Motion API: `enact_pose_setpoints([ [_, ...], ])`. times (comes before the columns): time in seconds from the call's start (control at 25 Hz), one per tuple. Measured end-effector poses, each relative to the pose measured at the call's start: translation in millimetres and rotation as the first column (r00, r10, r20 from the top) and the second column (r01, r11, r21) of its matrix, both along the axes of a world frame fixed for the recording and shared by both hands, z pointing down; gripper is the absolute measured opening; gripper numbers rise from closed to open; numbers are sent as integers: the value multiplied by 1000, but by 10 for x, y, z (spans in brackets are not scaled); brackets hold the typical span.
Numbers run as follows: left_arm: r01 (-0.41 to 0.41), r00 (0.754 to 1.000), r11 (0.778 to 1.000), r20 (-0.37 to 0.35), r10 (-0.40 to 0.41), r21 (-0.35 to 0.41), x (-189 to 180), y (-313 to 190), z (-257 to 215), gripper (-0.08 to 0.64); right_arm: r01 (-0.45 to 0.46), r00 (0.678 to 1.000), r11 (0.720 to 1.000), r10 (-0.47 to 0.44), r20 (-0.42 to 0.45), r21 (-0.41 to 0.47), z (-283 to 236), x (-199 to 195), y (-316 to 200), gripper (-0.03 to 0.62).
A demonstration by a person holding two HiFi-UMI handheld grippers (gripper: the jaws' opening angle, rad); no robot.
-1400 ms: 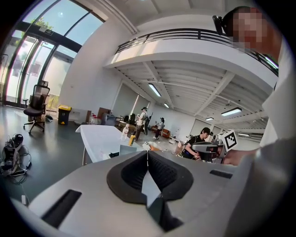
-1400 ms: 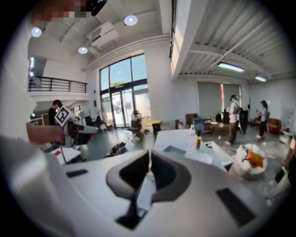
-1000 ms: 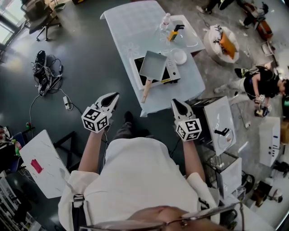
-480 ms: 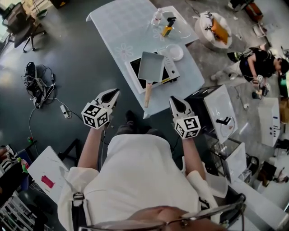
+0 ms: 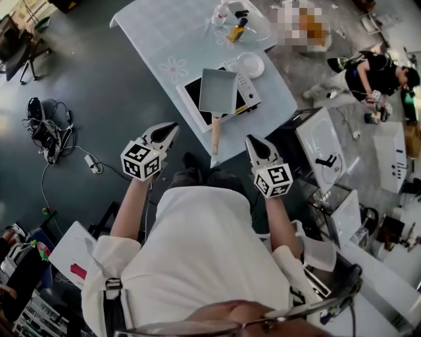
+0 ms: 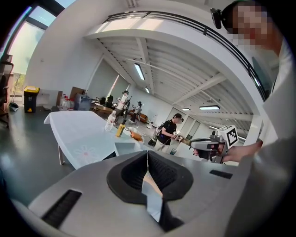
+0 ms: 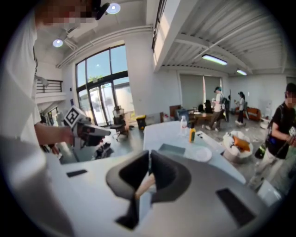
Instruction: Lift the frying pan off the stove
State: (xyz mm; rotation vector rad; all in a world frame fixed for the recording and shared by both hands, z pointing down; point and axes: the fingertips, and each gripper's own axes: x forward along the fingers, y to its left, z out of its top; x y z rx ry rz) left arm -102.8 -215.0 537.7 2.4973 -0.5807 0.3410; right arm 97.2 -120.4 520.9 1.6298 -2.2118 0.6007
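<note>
Fingers of left gripper [image 5: 170, 126] and right gripper [image 5: 252, 139] are pressed together, empty; unless opened, the frying pan [image 5: 218, 91] could be shoved by its wooden handle [image 5: 215, 135] across the stove [image 5: 195, 92].

**Pale tabletop, stove at the near end**

The tabletop [image 5: 164, 33] is covered by a pale blue-white cloth with a faint flower print [image 5: 173, 66] near one long edge. At the end closest to the person sits a flat stove [image 5: 195, 91], white with a black glass top, set slightly askew to the edges. Just beyond it lies a round white dish [image 5: 250, 64]. Farther back, close together, stand a clear water bottle [image 5: 221, 9] and a yellow bottle [image 5: 235, 30] with a dark top.
</note>
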Motion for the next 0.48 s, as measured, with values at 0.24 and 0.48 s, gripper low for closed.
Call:
enact_pose_setpoints([
  [0.24,-28,1000,999,4,28,-33,134,-41,91,31,-3,1000,1000,3,-6,-24,63,-18,-33,35],
  [0.48,-31,999,994,10,33,-101,275,-70,262,31,26,999,997,-24,24,-69,211,-28,-54,35],
])
